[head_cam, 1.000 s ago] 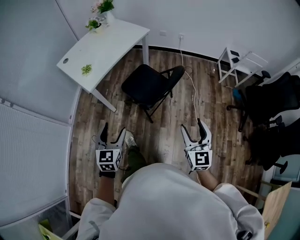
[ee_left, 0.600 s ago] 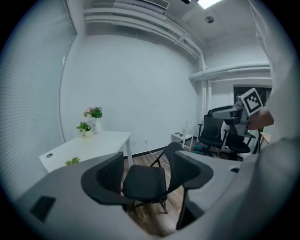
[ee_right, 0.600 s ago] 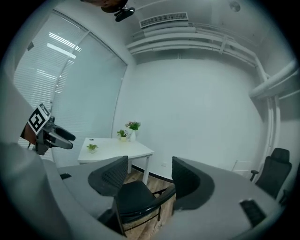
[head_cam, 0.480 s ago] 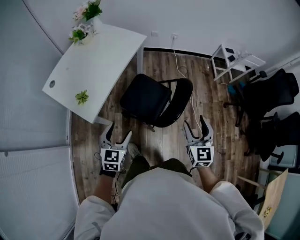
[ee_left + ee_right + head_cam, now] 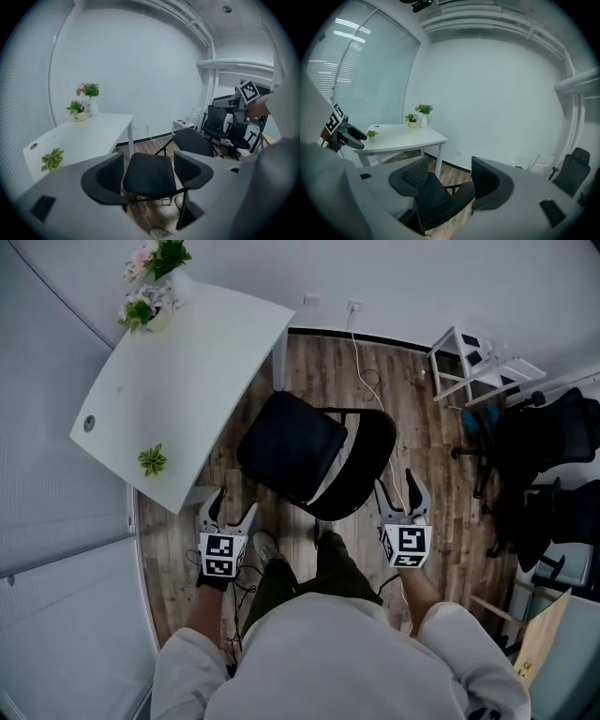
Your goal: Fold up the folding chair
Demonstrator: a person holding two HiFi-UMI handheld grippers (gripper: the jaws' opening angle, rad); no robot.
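The left gripper (image 5: 232, 507) and right gripper (image 5: 399, 495) both have their jaws spread wide with nothing in them. Over the last second the person has walked up, so the chair (image 5: 291, 457), still unfolded beside the white table (image 5: 187, 371), now sits just ahead, between the two grippers. Seat and backrest look within reach, so folding can probably start.

The person wore a pale grey top (image 5: 337, 652), dark olive trousers (image 5: 330, 563) and a light shoe (image 5: 264, 546). The left gripper (image 5: 233, 503) and right gripper (image 5: 396, 487) were light grey, with black ribbed pads and white cubes printed with black square markers.
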